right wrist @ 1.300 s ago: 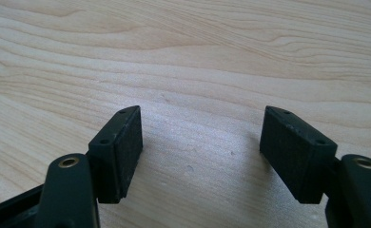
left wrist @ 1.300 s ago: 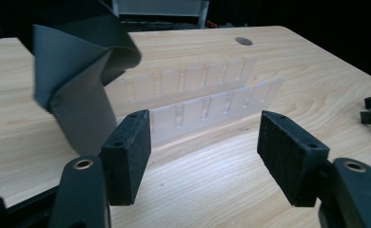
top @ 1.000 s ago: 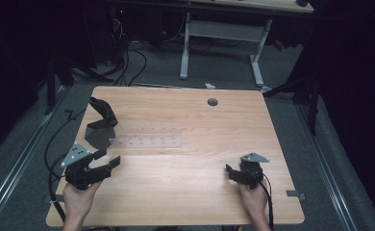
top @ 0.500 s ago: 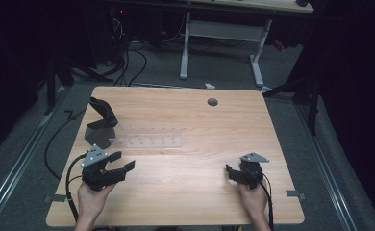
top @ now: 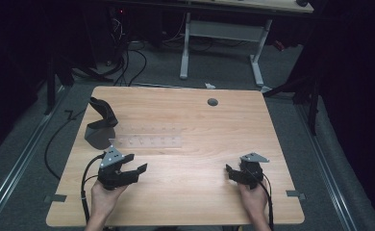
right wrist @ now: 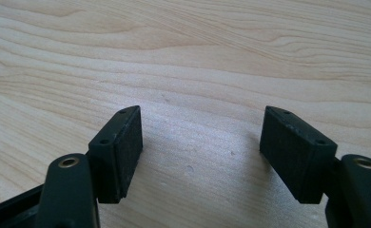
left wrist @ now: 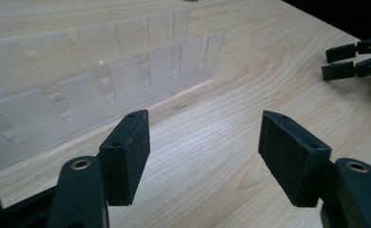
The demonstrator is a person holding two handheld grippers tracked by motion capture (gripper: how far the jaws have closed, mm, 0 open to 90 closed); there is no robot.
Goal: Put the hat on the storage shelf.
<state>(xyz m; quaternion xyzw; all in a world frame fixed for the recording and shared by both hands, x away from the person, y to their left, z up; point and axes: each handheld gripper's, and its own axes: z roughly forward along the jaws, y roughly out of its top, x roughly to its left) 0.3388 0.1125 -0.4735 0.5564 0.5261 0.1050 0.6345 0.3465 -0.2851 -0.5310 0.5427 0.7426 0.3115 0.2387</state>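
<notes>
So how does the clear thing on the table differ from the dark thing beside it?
The clear rack is see-through and slotted; the dark stand is opaque black and grey. The rack lies long and low across the table; the stand rises from a rounded base with a curved arm. The rack sits just ahead of the left gripper; the stand is farther left. Neither is gripped.

Dim lab: floor cables (top: 128, 60), desks (top: 185, 110).
</notes>
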